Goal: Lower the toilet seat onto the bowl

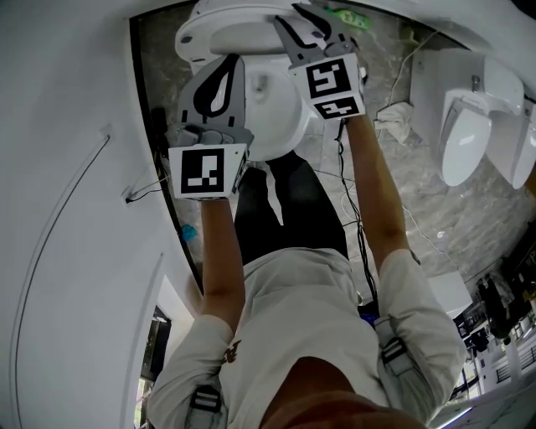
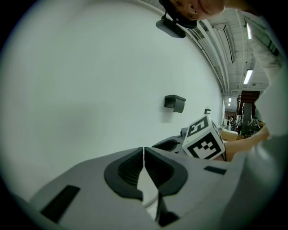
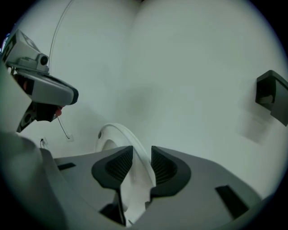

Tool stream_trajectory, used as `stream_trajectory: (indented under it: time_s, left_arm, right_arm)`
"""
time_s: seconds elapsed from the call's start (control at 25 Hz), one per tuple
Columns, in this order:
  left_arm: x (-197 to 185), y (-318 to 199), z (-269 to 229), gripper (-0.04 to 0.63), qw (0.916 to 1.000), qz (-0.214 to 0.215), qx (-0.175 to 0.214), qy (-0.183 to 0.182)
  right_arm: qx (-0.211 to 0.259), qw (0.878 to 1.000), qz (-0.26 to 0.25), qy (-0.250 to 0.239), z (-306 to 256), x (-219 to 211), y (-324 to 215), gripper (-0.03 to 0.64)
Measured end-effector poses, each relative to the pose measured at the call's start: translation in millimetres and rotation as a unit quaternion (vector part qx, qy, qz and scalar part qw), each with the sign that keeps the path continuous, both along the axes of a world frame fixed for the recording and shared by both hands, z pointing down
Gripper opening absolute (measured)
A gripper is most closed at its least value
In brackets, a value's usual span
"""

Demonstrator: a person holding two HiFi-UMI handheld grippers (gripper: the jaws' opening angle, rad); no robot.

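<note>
The white toilet bowl [image 1: 280, 109] stands at the top of the head view, with the seat [image 1: 239, 29] raised behind it. My right gripper [image 1: 306, 18] reaches the seat's upper rim. In the right gripper view the upright seat ring [image 3: 118, 137] runs between the two dark pads of the right gripper [image 3: 141, 164]; the jaws stand apart around the rim, with a gap on the left side. My left gripper [image 1: 228, 67] hovers over the bowl's left side. Its jaws [image 2: 143, 155] meet at the tips with nothing held.
A white wall [image 1: 75, 167] runs close along the left. A second white fixture [image 1: 469, 138] stands at the right on the marble floor, with cables [image 1: 402, 109] lying between. The person's dark trousers [image 1: 289, 201] are in front of the bowl. A black box [image 3: 271, 96] is mounted on the wall.
</note>
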State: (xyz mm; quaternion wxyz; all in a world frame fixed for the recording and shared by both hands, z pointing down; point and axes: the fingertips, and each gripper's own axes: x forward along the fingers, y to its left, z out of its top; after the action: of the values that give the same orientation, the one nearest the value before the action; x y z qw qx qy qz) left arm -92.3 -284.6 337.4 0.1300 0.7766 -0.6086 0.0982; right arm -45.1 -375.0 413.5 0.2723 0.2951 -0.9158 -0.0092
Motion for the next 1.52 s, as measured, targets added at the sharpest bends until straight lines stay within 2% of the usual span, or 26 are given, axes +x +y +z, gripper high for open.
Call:
stream_trajectory:
  time_s: [1.0,1.52]
  left_arm:
    - [-13.8,19.9,-0.6,0.028,1.0000,0.006,-0.002,0.001]
    - [-18.3,28.4,9.6,0.029,0.9999,0.010,-0.010,0.000]
  right_arm:
    - [0.006,0.999,0.039,-0.023,0.2,5.9,20.7,0.135]
    - [0.008,0.999,0.038,-0.022,-4.8,13.2,45.8,0.135]
